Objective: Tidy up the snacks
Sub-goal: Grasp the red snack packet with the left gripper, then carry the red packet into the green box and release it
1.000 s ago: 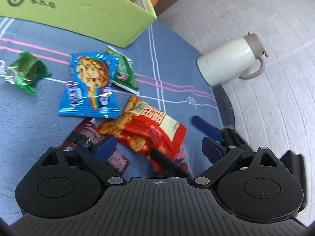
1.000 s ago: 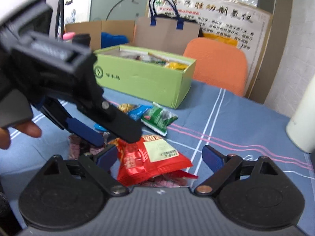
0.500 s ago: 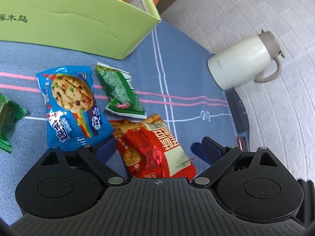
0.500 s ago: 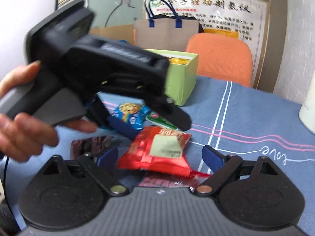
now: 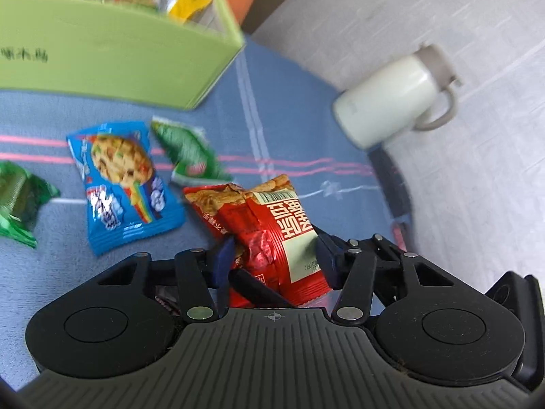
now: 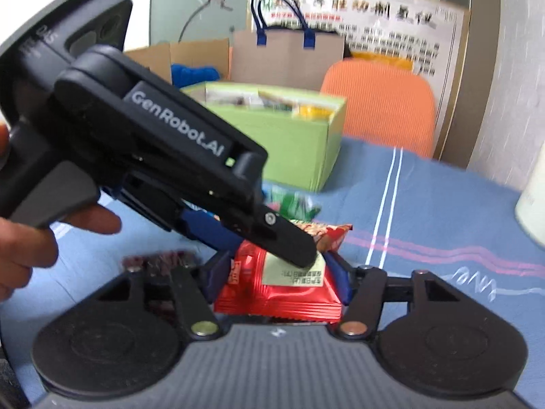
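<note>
Tabletop [image 5: 289, 129]: covered by a blue cloth with pink and white stripes; a white cursive word is stitched near its right side.
Green box [image 5: 112, 58]: stands at the far left of the tabletop, open-topped, snack packets inside.
Blue cookie packet [image 5: 122, 180]: lies flat in front of the box.
Green packet [image 5: 190, 153]: lies just beside the cookie packet, on its right.
Second green packet [image 5: 17, 201]: lies at the left edge, apart from the cookie packet.
White jug [image 5: 391, 99]: stands at the right edge, handle turned outward.
Dark red packet [image 6: 160, 259]: lies flat near the left side, blurred.
</note>
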